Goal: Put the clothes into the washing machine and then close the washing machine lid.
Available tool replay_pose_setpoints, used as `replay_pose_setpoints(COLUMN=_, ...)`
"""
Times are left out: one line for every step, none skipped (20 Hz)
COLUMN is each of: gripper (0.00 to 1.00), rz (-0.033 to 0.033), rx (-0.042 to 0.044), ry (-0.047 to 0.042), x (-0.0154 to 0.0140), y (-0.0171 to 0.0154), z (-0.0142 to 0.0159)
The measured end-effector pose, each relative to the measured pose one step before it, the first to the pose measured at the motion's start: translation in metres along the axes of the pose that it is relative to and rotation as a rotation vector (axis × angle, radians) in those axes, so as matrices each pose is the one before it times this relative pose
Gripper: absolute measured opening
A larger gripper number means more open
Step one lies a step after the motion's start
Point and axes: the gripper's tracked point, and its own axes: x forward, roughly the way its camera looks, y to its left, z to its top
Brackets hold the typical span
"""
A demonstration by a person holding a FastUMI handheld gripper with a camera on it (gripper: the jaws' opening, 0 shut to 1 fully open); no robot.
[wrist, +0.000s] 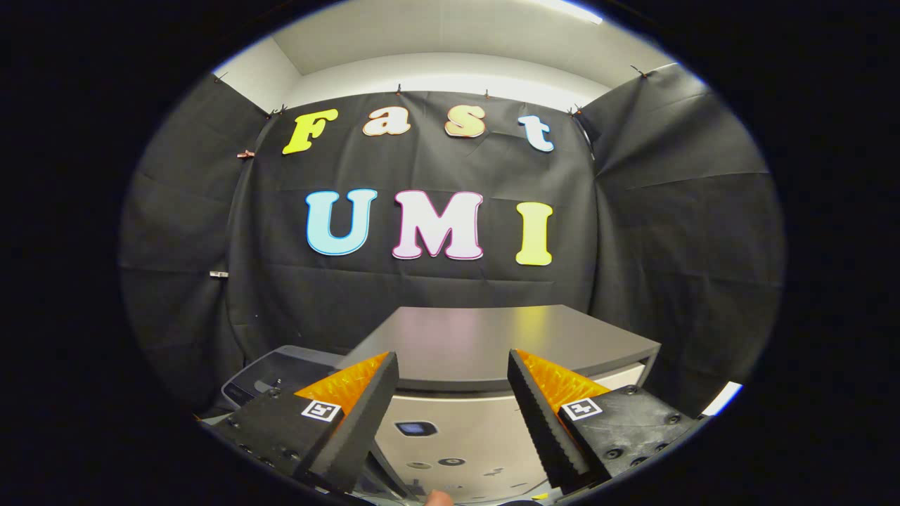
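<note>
The tongs (453,414) hang spread and empty before the washing machine (457,436), whose grey lid (492,344) lies flat and seemingly closed just beyond the fingers. If any closing remains, press evenly on the lid's front edge, tips centred

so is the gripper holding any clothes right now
No, the gripper is open, with nothing between its fingers, just ahead of the washing machine.
</note>
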Motion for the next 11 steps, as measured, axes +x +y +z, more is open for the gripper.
replay_pose_setpoints(gripper=0.98, rz=-0.00437, rx=-0.00363, ry=0.00017, x=-0.00645, y=-0.00866, z=-0.00770)
replay_pose_setpoints(gripper=0.98, rz=-0.00523, rx=-0.00136, ry=-0.00901, x=-0.00406, y=-0.00812, z=-0.00442)
replay_pose_setpoints(gripper=0.98, rz=0.00460, rx=0.00482, ry=0.00374, x=-0.00422, y=-0.00520, z=-0.00651)
replay_pose_setpoints(gripper=0.98, rz=0.00275, rx=0.00221, ry=0.00292, x=-0.00333, y=-0.00359, z=-0.00486)
replay_pose_setpoints(gripper=0.98, rz=-0.00307, rx=0.00168, ry=-0.00004, x=-0.00233, y=-0.00593, z=-0.00286)
replay_pose_setpoints(gripper=0.98, rz=0.00145, rx=0.00944, ry=-0.00197, x=-0.00034, y=-0.00256, z=0.00014)
replay_pose_setpoints(gripper=0.98, rz=0.00261, rx=0.00296, ry=-0.00789, x=-0.00132, y=0.00037, z=0.00158)
replay_pose_setpoints(gripper=0.98, rz=-0.00431, rx=-0.00073, ry=-0.00325, x=0.00080, y=-0.00239, z=0.00094)
replay_pose_setpoints(gripper=0.98, rz=0.00005, rx=0.00144, ry=0.00217, x=-0.00057, y=-0.00063, z=-0.00114)
replay_pose_setpoints(gripper=0.98, rz=-0.00108, rx=0.00477, ry=-0.00026, x=0.00126, y=0.00010, z=0.00032)
replay_pose_setpoints(gripper=0.98, rz=-0.00510, rx=0.00698, ry=0.00084, x=0.00109, y=-0.00039, z=-0.00042)
